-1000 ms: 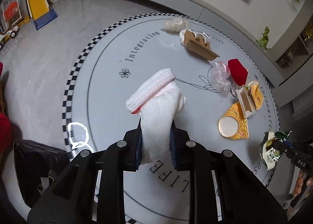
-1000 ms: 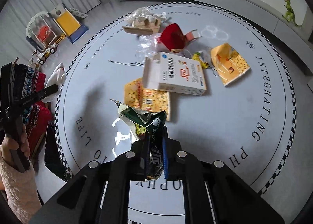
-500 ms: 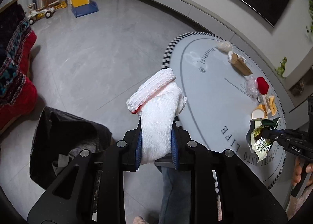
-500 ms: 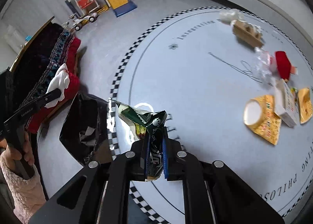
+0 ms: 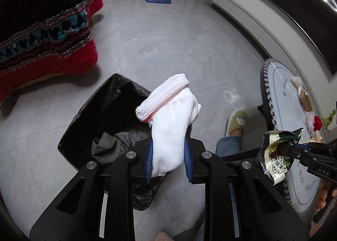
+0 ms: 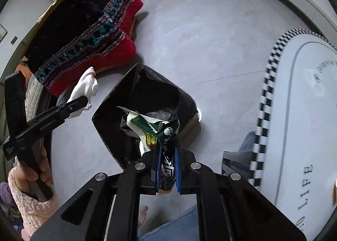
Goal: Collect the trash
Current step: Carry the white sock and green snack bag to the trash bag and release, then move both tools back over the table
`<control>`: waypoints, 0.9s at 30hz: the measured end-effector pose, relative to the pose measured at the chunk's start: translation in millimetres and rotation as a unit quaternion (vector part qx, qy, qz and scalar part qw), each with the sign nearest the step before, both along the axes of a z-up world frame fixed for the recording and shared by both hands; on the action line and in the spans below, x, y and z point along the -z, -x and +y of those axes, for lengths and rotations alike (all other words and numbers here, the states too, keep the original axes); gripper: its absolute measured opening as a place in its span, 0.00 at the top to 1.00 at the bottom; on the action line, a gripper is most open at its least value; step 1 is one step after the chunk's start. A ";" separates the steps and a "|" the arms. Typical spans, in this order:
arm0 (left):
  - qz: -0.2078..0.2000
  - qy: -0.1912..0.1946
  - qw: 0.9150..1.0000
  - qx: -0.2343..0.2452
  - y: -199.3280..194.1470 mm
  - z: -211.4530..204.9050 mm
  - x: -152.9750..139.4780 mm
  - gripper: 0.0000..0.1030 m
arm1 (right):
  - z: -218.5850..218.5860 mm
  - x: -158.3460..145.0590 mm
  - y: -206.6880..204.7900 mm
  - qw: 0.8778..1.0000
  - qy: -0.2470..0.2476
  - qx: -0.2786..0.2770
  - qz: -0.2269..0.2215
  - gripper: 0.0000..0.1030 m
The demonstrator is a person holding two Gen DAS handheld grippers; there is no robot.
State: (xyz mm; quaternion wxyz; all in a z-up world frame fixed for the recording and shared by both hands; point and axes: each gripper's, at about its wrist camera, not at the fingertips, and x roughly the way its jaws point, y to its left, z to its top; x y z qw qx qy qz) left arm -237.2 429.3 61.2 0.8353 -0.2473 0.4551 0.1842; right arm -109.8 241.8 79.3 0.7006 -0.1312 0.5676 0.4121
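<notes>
The left gripper (image 5: 168, 156) was clamped on a white knitted glove (image 5: 170, 127), held above the open black trash bag (image 5: 101, 114) standing on the grey floor (image 5: 168, 41). The right gripper (image 6: 167, 169) was closed on a crumpled green snack wrapper (image 6: 155, 129), likewise held over the bag's mouth. The round table (image 6: 305, 114) with its checkered rim lay to the right, and a red patterned blanket (image 5: 42, 30) lay beyond the bag.
</notes>
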 end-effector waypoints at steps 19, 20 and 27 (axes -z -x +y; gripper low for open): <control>0.066 -0.018 0.987 -0.149 61.3 77.6 40.7 0.06 | 108.4 45.9 12.3 0.999 -0.003 -0.014 0.039 0.33; 0.063 -0.017 0.987 -0.147 61.1 76.4 38.5 0.06 | 104.3 44.3 11.7 0.999 -0.008 -0.013 0.041 0.33; 0.049 -0.018 0.991 -0.121 47.1 54.7 25.6 0.06 | 79.2 33.2 8.4 0.999 -0.015 -0.005 0.032 0.33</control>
